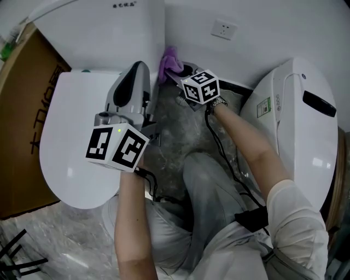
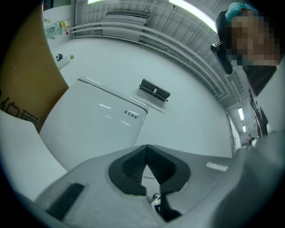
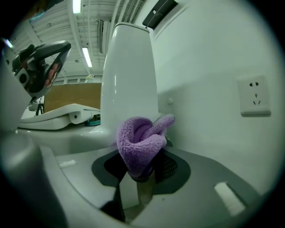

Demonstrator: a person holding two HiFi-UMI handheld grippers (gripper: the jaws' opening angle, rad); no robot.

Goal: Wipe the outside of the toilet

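The right hand-held gripper [image 3: 140, 173] clamps a bunched purple fleece cloth [image 3: 141, 141] just beside the tall tank of the white ceramic toilet [image 3: 129, 71], deep in the wall corner. The left hand-held gripper [image 2: 147, 151], jaws closed and empty, hangs over the lid's right edge. A second white toilet [image 1: 306, 126] narrows the grey mottled floor [image 1: 169, 147] between.

Head view: bright, even, soft light. Mild sheen on toilet lid [image 1: 65, 164]. Dim shadow on floor [image 1: 169, 156] between bowls. Gripper views: strong fisheye, walls bowed, black vignette at corners. Right gripper view: ceiling tubes [image 3: 87, 57] blown out, near cloth [image 3: 140, 142] sharp. Left gripper view: strip light [image 2: 196, 13] glares at top, far background perhaps slightly soft.
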